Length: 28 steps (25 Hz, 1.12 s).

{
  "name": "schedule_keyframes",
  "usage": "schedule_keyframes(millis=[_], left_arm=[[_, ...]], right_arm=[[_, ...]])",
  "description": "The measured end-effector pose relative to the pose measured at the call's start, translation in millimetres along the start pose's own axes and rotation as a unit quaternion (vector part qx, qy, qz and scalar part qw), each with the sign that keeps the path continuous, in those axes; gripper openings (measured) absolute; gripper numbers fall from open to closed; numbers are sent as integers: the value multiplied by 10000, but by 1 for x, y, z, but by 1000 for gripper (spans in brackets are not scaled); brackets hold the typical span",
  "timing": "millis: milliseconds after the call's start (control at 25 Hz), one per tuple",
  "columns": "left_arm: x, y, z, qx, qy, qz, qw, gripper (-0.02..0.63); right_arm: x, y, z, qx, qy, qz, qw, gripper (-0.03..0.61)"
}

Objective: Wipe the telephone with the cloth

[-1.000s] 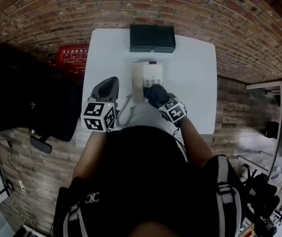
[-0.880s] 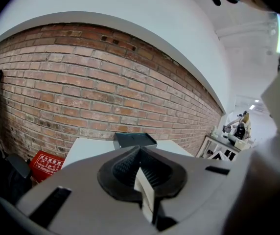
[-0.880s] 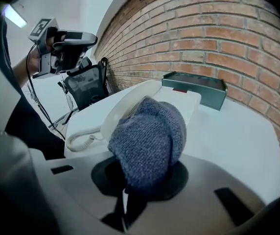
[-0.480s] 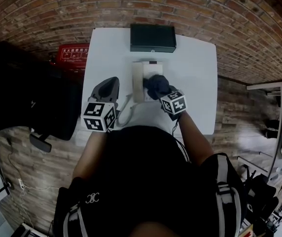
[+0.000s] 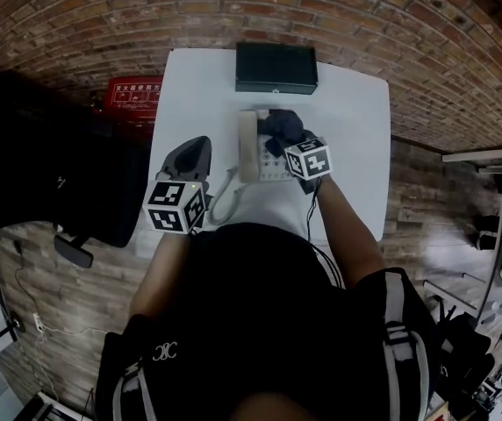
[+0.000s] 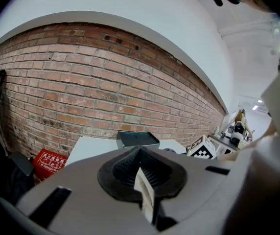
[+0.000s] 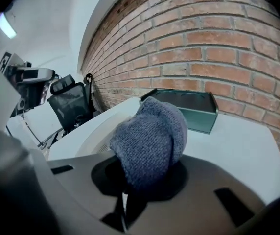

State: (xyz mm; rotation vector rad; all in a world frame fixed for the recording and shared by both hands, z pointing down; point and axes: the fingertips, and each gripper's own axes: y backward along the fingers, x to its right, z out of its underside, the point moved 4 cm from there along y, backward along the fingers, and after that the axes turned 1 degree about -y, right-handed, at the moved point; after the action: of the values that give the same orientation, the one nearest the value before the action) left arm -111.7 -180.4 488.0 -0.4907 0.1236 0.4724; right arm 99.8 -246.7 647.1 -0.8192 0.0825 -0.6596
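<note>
a brick wall (image 5: pixel 391 24) is closing off the far side, and a white table (image 5: pixel 356 139) is standing against it. a dark box (image 5: pixel 275 67) is sitting at the table's far edge. just near of it the pale telephone (image 5: pixel 253 152) is lying at mid-table, its coiled cord (image 5: pixel 222 202) trailing off to the near left. the right gripper (image 5: pixel 284 137) is reaching over the telephone's far right part, its jaws pinching a bunched grey-blue cloth (image 5: pixel 279 126) that is resting on the set. the left gripper (image 5: pixel 197 147) is hovering left of the telephone, apart from it, its jaws pressed together on nothing.

step in hand, as judged: a wiping stroke is running along the telephone's top face, with the cloth near its far end. the next move is likely calling for a return pass toward the near edge, with light downward pressure so the set is not sliding.

only the head view is showing both grippers and the cord together. the right gripper view is showing the cloth's knit weave bulging past the jaws and hiding the contact beneath. the left gripper view is confirming the closed, empty jaws.
</note>
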Motion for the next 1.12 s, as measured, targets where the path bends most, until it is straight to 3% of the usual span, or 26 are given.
schedule_keyframes(millis=[120, 360, 520, 760, 1000, 1120], left_arm=[[1, -1, 1, -14, -4, 20, 10000, -5], [-2, 0, 2, -16, 17, 2, 10000, -5], [-1, -2, 2, 2, 38, 33, 10000, -5], [7, -6, -2, 29, -27, 159, 9999, -5], [4, -2, 0, -1, -9, 136, 9999, -5], [5, -2, 3, -17, 9, 157, 9999, -5]], right_arm=[[9, -4, -9, 136, -282, 94, 9995, 37], [18, -14, -30, 118, -97, 243, 9996, 37], [18, -16, -31, 166, -247, 292, 9991, 37], [27, -4, -17, 128, -390, 510, 9979, 37], [21, 13, 10, -119, -616, 120, 9980, 37], [10, 14, 19, -143, -502, 146, 9985, 37]])
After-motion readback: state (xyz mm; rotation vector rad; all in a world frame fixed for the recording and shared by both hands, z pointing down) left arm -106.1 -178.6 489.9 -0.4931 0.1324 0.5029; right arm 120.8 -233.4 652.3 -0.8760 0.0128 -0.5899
